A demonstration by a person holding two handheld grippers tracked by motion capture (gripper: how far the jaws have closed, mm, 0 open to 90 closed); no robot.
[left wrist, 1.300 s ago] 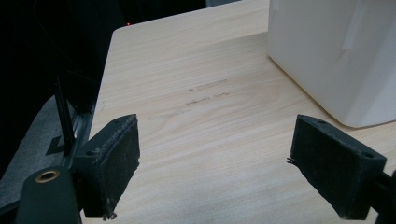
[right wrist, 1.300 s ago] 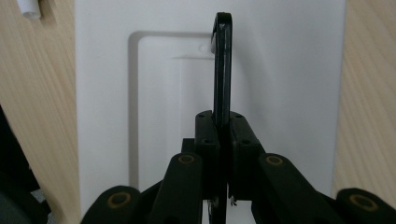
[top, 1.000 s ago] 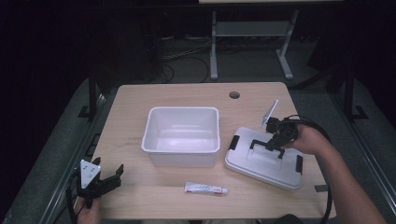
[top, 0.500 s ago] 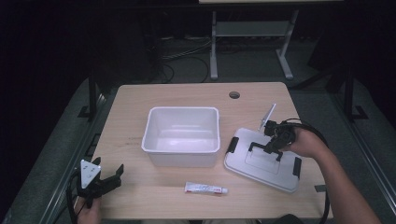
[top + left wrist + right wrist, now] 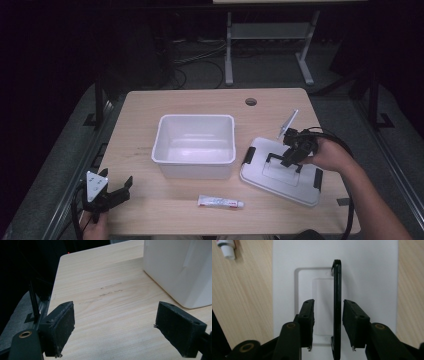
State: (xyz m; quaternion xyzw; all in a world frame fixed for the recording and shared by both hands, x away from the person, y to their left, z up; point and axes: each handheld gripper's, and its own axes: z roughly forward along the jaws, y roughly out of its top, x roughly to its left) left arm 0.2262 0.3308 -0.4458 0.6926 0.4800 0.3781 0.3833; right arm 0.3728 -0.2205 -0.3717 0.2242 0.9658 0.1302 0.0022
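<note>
At the table's seven o'clock corner the left gripper hovers, jaws wide and empty. At four o'clock lies the white lid; the right gripper has just been opening, its black handle loose between the jaws.

Bright, evenly lit table, dark surroundings, perhaps slightly soft focus.

Right gripper jaws, clamped a second ago, now parted either side of the thin black upright carry handle on the flat white plastic lid, pads off it, handle between them
</note>
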